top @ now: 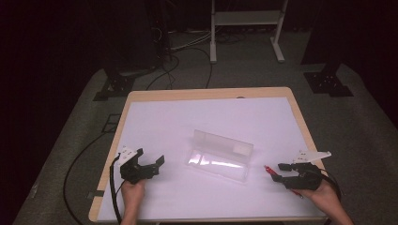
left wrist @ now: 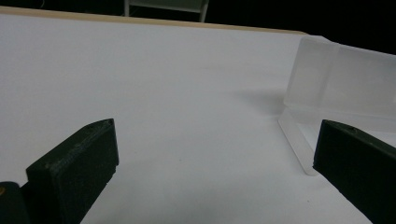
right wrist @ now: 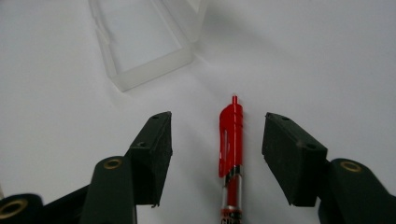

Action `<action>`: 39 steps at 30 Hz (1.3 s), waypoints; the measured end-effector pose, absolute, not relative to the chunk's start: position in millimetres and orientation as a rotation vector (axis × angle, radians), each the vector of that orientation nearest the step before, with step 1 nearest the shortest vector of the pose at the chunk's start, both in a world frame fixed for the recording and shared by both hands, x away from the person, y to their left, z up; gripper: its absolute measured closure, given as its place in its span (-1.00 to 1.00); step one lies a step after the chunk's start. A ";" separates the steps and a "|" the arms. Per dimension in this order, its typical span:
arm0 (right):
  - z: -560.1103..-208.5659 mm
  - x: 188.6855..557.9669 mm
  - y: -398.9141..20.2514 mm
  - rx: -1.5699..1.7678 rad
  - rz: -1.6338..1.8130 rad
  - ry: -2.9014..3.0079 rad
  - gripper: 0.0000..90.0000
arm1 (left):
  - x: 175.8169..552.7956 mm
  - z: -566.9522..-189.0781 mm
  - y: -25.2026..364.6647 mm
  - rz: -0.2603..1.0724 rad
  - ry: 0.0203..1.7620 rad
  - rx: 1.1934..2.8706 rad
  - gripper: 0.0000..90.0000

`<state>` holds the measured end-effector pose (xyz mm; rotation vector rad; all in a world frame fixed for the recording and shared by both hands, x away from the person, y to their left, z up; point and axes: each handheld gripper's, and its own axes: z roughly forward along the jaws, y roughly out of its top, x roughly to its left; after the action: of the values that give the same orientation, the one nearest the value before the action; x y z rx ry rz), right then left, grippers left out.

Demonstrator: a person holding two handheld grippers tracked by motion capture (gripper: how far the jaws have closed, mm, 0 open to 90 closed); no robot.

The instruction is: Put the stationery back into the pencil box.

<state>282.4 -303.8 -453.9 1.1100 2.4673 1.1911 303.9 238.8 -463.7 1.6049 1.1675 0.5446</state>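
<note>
Straddling red pen [right wrist: 231, 140] with right gripper [right wrist: 217, 140], jaws apart, pads not touching it.
Pen lies flat on white table [top: 164, 122], just right of the clear plastic case [top: 218, 157], tip toward it. Left gripper [top: 157, 164] rests left of the case, jaws wide, nothing between. Case lid up, tray empty.

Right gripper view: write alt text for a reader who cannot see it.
A red pen lies on the white table between the right gripper's open black jaws, which do not touch it. Beyond the pen's tip sits an open clear plastic case.
</note>
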 end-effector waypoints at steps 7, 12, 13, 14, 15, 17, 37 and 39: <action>-458.4 276.6 -312.7 1.134 1.164 2.461 0.07 | 303.6 -463.7 238.6 0.545 1.166 1.606 -1.00; -461.1 273.7 -315.8 1.146 1.150 2.456 0.15 | 303.6 -463.8 238.8 0.543 1.164 1.606 -1.00; -461.5 273.3 -316.3 1.146 1.150 2.454 0.19 | 303.7 -463.8 238.9 0.543 1.164 1.606 -1.00; -461.8 272.2 -317.1 1.148 1.147 2.450 0.24 | 303.7 -463.9 238.9 0.542 1.165 1.605 -1.00; -462.0 271.8 -317.6 1.147 1.143 2.450 0.26 | 303.7 -463.8 239.1 0.542 1.165 1.605 -1.00; -462.3 270.7 -318.4 1.148 1.133 2.446 0.32 | 303.8 -463.9 239.1 0.541 1.167 1.604 -1.00; -472.3 261.4 -324.9 1.129 1.103 2.451 0.66 | 304.4 -464.0 239.5 0.538 1.171 1.601 -1.00; -473.0 261.5 -324.6 1.131 1.105 2.454 0.66 | 304.3 -464.0 239.4 0.539 1.170 1.602 -1.00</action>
<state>261.5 -324.6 -473.0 1.1310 2.4540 1.1052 304.3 239.4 -464.0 1.6020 1.1699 0.5387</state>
